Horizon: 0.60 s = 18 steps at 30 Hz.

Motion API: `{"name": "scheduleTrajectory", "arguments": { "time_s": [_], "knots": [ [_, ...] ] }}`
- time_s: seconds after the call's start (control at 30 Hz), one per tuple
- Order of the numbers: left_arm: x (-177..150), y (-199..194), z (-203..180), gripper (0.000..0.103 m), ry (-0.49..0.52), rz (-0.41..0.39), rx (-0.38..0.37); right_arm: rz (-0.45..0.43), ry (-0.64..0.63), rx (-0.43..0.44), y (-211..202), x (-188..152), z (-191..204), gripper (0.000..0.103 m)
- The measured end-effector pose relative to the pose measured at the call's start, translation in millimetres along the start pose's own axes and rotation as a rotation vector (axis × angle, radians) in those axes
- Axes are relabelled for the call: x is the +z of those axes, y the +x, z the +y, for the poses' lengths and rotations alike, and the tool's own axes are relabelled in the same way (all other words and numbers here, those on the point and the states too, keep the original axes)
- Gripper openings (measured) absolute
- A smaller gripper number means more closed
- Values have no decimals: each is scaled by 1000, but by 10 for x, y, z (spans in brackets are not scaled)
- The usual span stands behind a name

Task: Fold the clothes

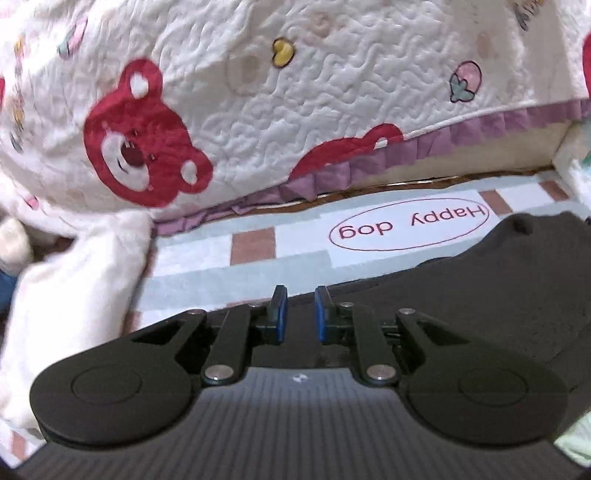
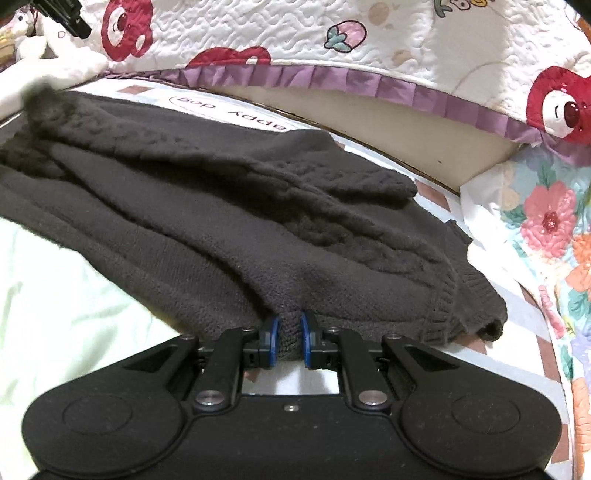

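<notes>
The dark sweater lies bunched on the bed sheet, stretching away to the left from the right gripper. Its fingers squeeze a fold of the near hem. The left gripper is a little open and holds nothing, right at the sweater's edge.

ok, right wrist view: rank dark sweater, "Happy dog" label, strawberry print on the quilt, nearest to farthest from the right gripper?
1. Dark sweater: its hem sits between the fingers of the right gripper.
2. "Happy dog" label: beyond the sweater, upper left, partly covered.
3. Strawberry print: on the quilt, top centre.
</notes>
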State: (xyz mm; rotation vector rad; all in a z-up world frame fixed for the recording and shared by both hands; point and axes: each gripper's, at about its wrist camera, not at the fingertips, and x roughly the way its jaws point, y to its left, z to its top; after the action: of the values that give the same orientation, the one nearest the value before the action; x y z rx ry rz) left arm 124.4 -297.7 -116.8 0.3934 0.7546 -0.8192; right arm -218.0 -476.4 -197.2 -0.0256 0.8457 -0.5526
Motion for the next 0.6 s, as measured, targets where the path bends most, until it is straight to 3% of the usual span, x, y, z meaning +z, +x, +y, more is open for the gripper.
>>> {"name": "scheduleTrajectory", "arguments": {
  "time_s": [0.03,0.1,0.17,0.23,0.3,0.4,0.53,0.6],
  "knots": [
    [-49,15,59,23,-16,6,-15,3,-3,-3,-5,7,16,13],
    [-147,46,178,48,-49,17,-46,10,-10,-9,-14,22,48,13],
    [-245,76,297,59,-81,29,-77,17,-17,-16,-23,36,80,14],
    [-343,107,416,62,-114,41,-108,23,-24,-22,-33,50,113,15],
    [-442,138,535,72,-146,52,-139,30,-31,-28,-42,65,145,22],
    [-584,221,585,74,-218,64,-201,40,-41,-38,-56,86,193,28],
    [-773,342,621,74,-319,79,-288,32,101,20,-132,145,55,35],
    [-771,345,511,74,-280,61,-259,27,181,53,-173,176,-27,35]
  ]
}}
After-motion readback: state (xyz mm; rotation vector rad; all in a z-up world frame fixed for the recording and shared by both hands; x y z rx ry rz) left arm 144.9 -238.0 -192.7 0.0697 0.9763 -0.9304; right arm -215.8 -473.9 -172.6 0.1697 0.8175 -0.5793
